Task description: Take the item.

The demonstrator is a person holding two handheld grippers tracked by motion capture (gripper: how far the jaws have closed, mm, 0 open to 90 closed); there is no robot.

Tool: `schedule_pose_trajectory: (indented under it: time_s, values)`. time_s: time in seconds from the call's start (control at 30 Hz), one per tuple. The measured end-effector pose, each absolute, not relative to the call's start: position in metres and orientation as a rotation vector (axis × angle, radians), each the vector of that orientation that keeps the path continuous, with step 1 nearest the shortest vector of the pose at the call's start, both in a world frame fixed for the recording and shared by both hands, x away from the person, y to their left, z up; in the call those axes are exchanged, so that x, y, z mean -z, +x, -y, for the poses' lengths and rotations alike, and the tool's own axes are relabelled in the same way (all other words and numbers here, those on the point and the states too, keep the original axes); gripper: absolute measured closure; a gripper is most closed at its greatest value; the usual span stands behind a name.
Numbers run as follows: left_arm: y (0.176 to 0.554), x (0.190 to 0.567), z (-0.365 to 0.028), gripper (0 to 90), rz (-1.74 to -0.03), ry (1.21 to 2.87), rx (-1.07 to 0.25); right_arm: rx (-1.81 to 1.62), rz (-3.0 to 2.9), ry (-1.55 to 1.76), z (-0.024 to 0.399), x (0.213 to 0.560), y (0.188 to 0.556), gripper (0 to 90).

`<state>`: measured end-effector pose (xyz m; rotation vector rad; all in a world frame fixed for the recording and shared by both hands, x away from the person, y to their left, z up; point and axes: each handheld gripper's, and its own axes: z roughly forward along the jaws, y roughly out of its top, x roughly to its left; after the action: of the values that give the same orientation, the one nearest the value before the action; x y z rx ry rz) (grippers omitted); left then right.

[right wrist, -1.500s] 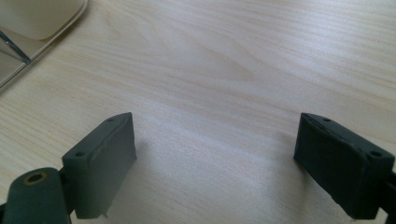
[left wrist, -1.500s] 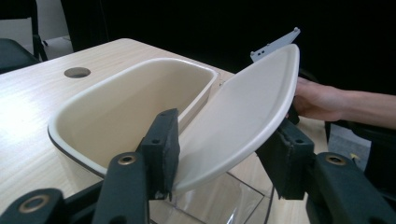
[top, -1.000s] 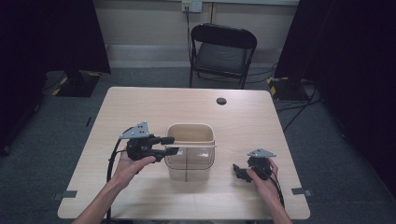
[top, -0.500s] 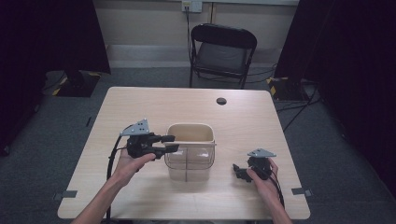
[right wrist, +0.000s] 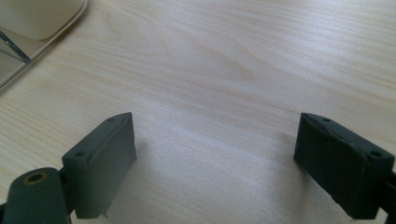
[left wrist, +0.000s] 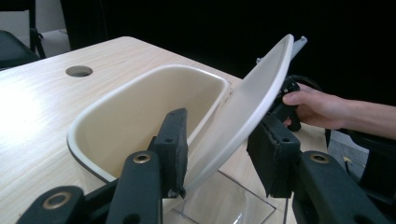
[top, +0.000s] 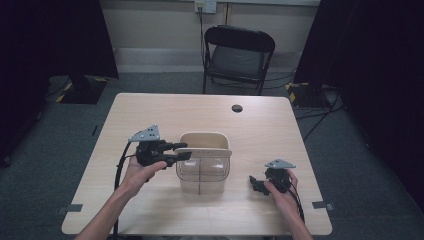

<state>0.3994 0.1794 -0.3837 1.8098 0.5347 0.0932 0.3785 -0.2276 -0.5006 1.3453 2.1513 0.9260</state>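
Left side: my left gripper (top: 176,150) has its fingers (left wrist: 173,144) closed in on the near edge of the flat, cream plastic lid (top: 202,149). In the left gripper view the lid (left wrist: 247,112) stands tilted, crossing the gap from one pad to the other, so I judge it held rather than merely touched. Against the frames from a second ago, this hand sits slightly higher and the lid edge has come up with it. The change is small. It means the opening is under way and the hold has not slipped.

Centre: the lid belongs to the cream, rounded-rectangle plastic tub (top: 204,135), which sits in a clear plastic base (top: 202,172) at the middle of the pale wooden tabletop (top: 165,110). The tub's interior (left wrist: 140,112) is exposed and looks empty. I cannot tell from these views whether the lid's far edge is hinged or free.

Right side: my right gripper (top: 254,182) rests low on the tabletop, near the base but apart from it, in the same place as before. Its fingers (right wrist: 105,163) stand wide with only bare wood between them.

Assessment: the lid is partly raised and not yet clear. Lifting too fast could drag the unbraced tub.
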Motion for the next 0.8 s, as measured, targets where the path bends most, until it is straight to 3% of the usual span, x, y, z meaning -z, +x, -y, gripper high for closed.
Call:
schedule_pose_trajectory:
  time_s: [0.8]
  values:
    - [0.4099,0.3812,-0.1782,61.9,-0.539,1.801,-0.067,-0.926,-2.151,1.345,0.2276,0.5006,0.3785,11.9]
